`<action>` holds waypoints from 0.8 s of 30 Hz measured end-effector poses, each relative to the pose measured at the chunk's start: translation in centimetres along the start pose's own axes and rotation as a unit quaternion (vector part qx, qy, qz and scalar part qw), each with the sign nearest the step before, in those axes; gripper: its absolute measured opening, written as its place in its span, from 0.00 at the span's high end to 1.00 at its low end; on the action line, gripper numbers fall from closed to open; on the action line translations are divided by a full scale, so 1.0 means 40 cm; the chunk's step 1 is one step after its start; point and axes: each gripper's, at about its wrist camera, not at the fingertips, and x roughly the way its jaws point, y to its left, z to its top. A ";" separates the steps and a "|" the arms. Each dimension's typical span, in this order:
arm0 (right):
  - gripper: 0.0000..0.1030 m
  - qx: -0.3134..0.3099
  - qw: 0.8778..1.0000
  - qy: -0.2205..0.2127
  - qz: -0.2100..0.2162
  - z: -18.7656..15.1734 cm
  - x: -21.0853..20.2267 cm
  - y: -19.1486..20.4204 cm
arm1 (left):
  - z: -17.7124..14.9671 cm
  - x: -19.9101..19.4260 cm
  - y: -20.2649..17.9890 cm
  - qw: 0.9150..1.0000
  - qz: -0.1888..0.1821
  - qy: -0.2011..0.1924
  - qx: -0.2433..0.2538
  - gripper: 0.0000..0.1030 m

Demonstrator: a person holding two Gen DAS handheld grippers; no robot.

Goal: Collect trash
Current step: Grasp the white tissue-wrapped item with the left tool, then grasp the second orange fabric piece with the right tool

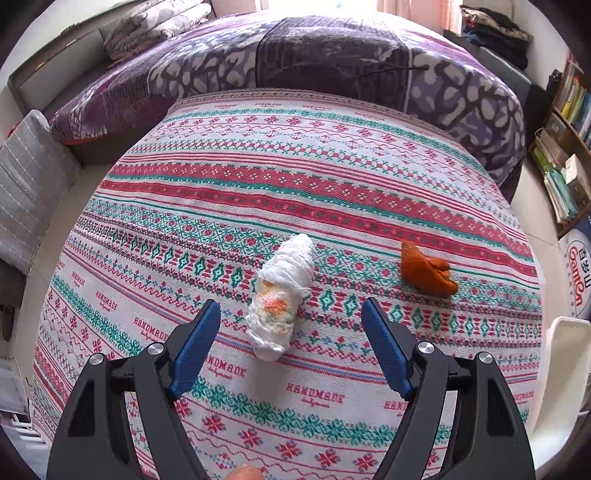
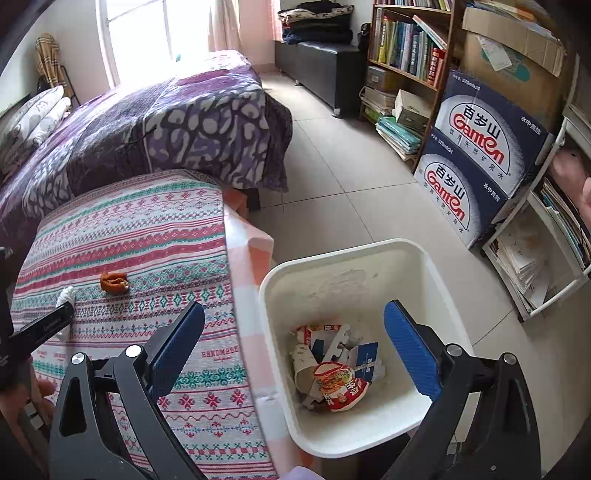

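Pale tiled floor [image 2: 332,177], bright window [image 2: 147,33] behind a purple-quilted bed [image 2: 192,122]. Wooden bookshelf [image 2: 406,48] along the wall, blue cartons [image 2: 480,162] stacked beside it.

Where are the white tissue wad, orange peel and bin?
white tissue wad [image 1: 282,299]: left wrist view, middle of the wad.
orange peel [image 1: 424,271]: left wrist view, centre of the peel.
bin [image 2: 354,280]: right wrist view, bare inner back wall.

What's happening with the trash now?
Left gripper open over crumpled white tissue wad. Right gripper open, empty, above white plastic bin. Nothing blocking.
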 end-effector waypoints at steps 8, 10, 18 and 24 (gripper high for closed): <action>0.09 -0.074 0.996 0.015 0.045 -0.030 0.052 0.133 | 0.003 0.086 0.050 0.999 -0.039 0.032 -0.008 0.68; 0.09 -0.093 0.993 0.023 0.075 -0.032 0.076 0.166 | 0.004 0.073 0.076 0.998 -0.049 0.031 -0.018 0.71; 0.09 -0.206 0.967 0.010 0.152 -0.002 0.155 0.366 | -0.002 -0.015 0.242 0.991 -0.070 -0.003 -0.114 0.72; 0.09 -0.247 0.952 0.026 0.178 0.004 0.224 0.481 | -0.016 -0.055 0.327 0.987 -0.070 -0.015 -0.144 0.71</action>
